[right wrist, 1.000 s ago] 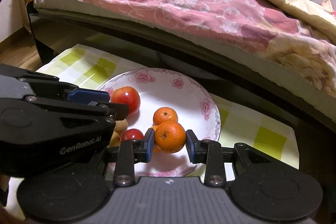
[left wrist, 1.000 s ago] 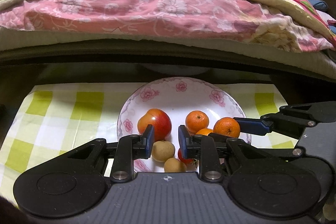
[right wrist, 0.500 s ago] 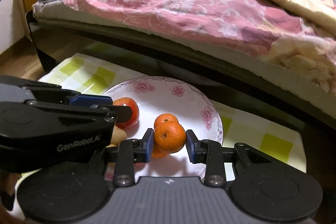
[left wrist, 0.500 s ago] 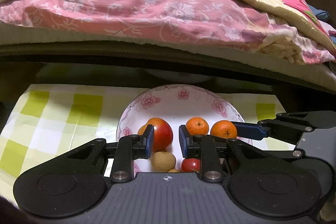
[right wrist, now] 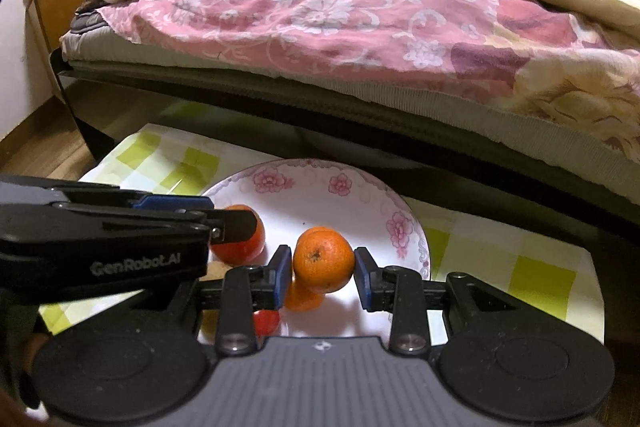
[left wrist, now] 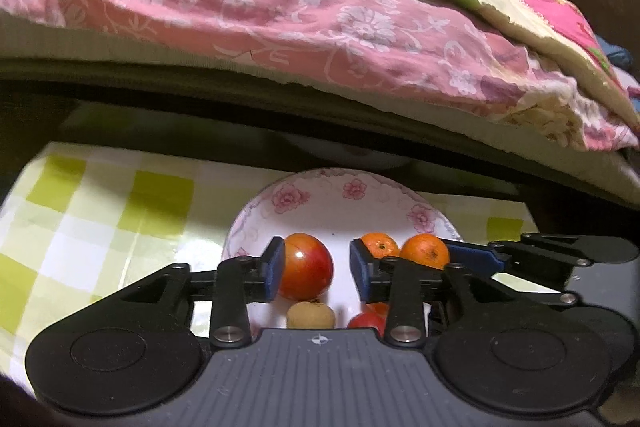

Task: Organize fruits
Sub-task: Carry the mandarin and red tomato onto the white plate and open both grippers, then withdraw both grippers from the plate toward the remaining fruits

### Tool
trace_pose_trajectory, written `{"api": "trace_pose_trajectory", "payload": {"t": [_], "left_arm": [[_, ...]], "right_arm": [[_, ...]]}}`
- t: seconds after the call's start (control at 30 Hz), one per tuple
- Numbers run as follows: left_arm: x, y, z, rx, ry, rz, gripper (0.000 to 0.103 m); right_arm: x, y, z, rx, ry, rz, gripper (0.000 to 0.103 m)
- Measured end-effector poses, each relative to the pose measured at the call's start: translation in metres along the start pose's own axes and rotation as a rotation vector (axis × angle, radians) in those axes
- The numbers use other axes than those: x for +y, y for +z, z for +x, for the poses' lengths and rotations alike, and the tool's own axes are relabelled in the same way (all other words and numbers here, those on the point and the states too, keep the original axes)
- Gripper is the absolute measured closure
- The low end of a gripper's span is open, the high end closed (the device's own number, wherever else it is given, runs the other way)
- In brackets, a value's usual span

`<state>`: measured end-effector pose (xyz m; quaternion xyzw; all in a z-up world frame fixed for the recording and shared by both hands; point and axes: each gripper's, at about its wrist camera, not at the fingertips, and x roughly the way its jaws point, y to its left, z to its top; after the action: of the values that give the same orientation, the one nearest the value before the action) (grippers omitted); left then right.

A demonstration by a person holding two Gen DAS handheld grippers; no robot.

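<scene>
A: Nearest, what are the tongs doing?
B: The right gripper [right wrist: 319, 275] is clenched on a round orange tangerine [right wrist: 323, 261], raised over the white floral-rimmed plate [right wrist: 416, 227]. The left gripper [left wrist: 316, 271] is released, empty, its fingers flanking a red-orange apple [left wrist: 306, 271].
A: Progress?
B: I'd judge it midway: apple, small tan fruit [left wrist: 310, 315], small red fruit [left wrist: 366, 321] and other tangerines remain on the plate.
A: Changes?
B: Both grippers have risen; plate and green-checked cloth [left wrist: 100, 211] sit lower, with more of the pink floral quilt [right wrist: 340, 15] showing beyond.
</scene>
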<state>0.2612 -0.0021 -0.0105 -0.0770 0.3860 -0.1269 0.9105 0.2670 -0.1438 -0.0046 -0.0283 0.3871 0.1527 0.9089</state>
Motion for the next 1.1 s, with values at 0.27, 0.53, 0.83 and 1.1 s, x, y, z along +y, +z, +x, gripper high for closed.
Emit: {"api": "trace_pose_trajectory", "payload": {"t": [0.27,0.53,0.83,1.1], "left_arm": [[-0.006,0.0,-0.006,-0.006,-0.001,0.009,0.047],[-0.007,0.009,-0.027,-0.039,0.006,-0.007,0.043],[-0.015,0.005,-0.056,-0.052,0.017,0.011,0.042],[-0.016,-0.009,-0.081,-0.042,0.028,0.028,0.041]], "right_arm": [[-0.002,0.0,-0.004,-0.017,0.029,-0.021,0.049],[-0.005,0.007,-0.024,-0.06,0.018,0.006,0.048],[-0.008,0.008,-0.054,-0.075,-0.012,0.023,0.048],[0.014,-0.009,-0.074,-0.051,0.015,-0.011,0.048]]}}
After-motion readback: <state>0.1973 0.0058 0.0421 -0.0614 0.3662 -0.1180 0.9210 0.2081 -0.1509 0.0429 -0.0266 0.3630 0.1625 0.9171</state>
